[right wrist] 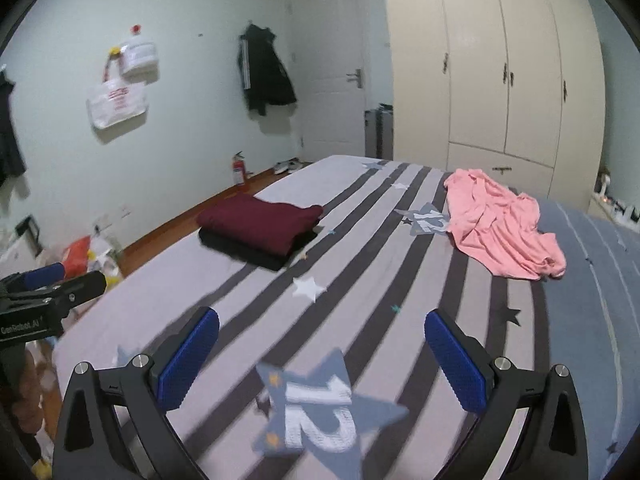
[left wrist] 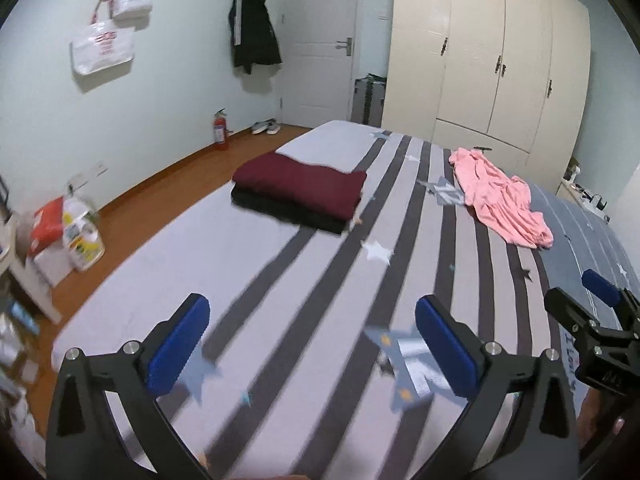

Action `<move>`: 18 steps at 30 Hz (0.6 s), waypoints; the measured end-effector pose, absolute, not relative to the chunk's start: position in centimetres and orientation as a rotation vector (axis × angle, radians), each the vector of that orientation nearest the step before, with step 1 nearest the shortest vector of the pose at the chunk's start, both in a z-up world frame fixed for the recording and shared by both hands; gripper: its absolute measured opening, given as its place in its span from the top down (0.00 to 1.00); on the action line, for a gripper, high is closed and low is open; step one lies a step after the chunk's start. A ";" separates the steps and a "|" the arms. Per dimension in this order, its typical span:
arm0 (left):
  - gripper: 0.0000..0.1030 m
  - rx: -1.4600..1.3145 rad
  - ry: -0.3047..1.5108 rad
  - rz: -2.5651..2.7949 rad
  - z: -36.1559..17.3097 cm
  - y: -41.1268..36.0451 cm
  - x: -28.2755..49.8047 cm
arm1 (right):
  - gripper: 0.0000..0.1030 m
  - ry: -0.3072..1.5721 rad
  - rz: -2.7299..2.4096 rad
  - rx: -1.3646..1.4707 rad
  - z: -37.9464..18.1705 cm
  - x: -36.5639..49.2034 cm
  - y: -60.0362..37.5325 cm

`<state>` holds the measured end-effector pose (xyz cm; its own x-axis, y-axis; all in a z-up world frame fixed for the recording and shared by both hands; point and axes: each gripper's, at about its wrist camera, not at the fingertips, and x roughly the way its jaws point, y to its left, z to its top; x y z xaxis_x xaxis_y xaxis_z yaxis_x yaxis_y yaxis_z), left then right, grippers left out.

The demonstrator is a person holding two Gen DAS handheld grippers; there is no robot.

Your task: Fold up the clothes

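Observation:
A folded maroon garment (left wrist: pixel 300 186) (right wrist: pixel 260 224) lies on top of a folded black one (left wrist: pixel 288 212) (right wrist: pixel 244 254) on the left half of the striped bed (left wrist: pixel 224 256) (right wrist: pixel 380 280). A crumpled pink garment (left wrist: pixel 500 200) (right wrist: pixel 500 228) lies unfolded at the far right of the bed. My left gripper (left wrist: pixel 312 344) is open above the near part of the bed with nothing between its blue pads. My right gripper (right wrist: pixel 322 354) is open too, and empty. Each gripper shows at the edge of the other's view, the right gripper (left wrist: pixel 592 312) and the left gripper (right wrist: pixel 48 280).
A cream wardrobe (left wrist: pixel 488 60) stands beyond the bed, a white door (left wrist: pixel 320 40) to its left. A black coat (left wrist: pixel 252 28) and white bags (left wrist: pixel 104 48) hang on the wall. A red extinguisher (left wrist: pixel 220 130) and bags and bottles (left wrist: pixel 76 232) stand on the wooden floor at left.

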<state>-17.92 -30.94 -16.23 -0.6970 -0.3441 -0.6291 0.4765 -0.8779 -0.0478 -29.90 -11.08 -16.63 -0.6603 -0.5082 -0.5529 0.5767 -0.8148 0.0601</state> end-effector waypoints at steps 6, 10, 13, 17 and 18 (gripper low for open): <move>0.01 0.747 0.209 -2.585 -18.7 -25.7 -11.2 | 0.01 0.100 -2.408 0.677 -18.7 -23.8 -6.7; 0.01 0.666 0.201 -2.583 -18.8 -22.6 -5.5 | 0.01 0.070 -2.424 0.639 -19.7 -19.5 -4.4; 0.01 0.663 0.250 -2.553 -17.0 -20.2 -0.5 | 0.01 0.055 -2.414 0.620 -19.0 -15.4 -2.5; 0.01 0.654 0.212 -2.531 -12.4 -15.7 5.8 | 0.01 0.064 -2.394 0.632 -15.1 -9.1 0.8; 0.01 0.653 0.205 -2.523 -11.1 -14.7 7.2 | 0.01 0.075 -2.384 0.643 -14.0 -7.9 1.6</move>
<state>7.17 -14.68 -11.10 -0.7479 -0.4487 -0.4891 0.5219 -0.8528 -0.0157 -7.87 1.58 -13.96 -0.6619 -0.5864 -0.4669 0.6147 -0.7811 0.1097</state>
